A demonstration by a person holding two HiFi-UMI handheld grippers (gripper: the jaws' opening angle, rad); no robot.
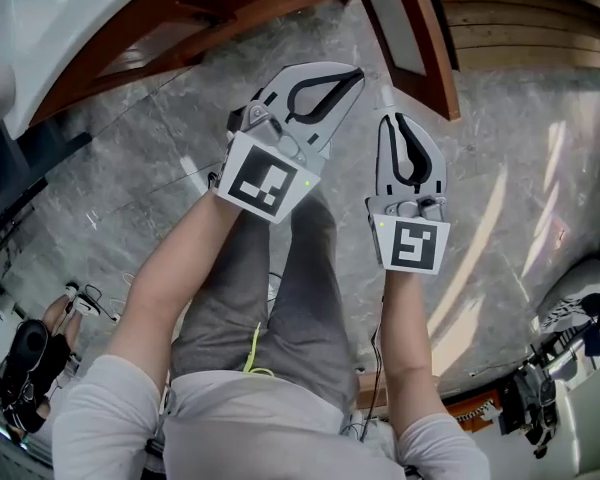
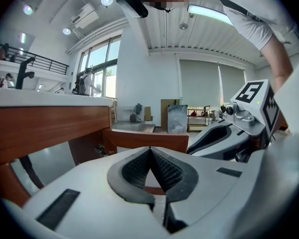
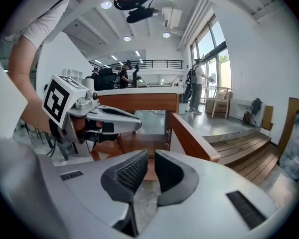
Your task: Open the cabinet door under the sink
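Arms (image 1: 170, 268) low. Left gripper (image 1: 352, 76) pinched closed, empty. Right gripper (image 1: 398, 128) slightly parted, empty. Door (image 1: 428, 48) looks ajar; I'd hook its free edge and swing it wide.

Held forward side by side, the left gripper (image 1: 352, 76) had its jaws pressed together, empty; the right gripper (image 1: 393, 121), just beside it, showed jaws barely parted.

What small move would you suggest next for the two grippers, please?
Probably just draw both grippers back: the cabinet door already stands swung out, the left gripper is shut on nothing, and the right gripper, jaws slightly apart, holds nothing and touches no door.
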